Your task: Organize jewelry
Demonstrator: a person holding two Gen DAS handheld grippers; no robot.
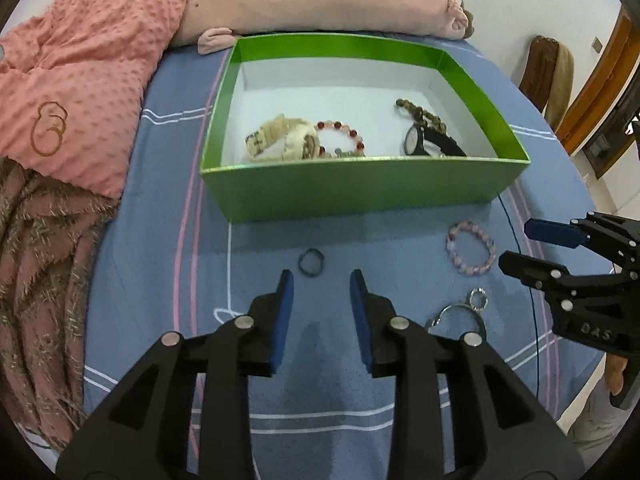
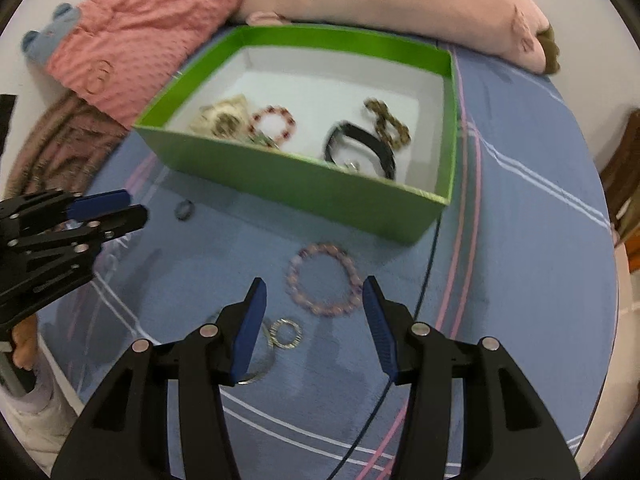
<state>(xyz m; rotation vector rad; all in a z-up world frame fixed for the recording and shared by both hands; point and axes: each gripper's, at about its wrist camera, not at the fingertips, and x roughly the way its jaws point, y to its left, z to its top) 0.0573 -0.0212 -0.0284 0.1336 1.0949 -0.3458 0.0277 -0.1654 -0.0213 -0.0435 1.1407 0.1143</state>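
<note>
I see a blue striped bed (image 1: pixel 152 240) with a green box (image 1: pixel 360 188); both my tools, left tool (image 1: pixel 322 280) and right tool (image 2: pixel 316 288), gape apart near a pink bracelet (image 2: pixel 322 290).

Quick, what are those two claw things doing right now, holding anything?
Left tool: open, holding nothing, just short of the small dark ring.
Right tool: open, holding nothing, with the pink bead bracelet lying between its tips.
</note>
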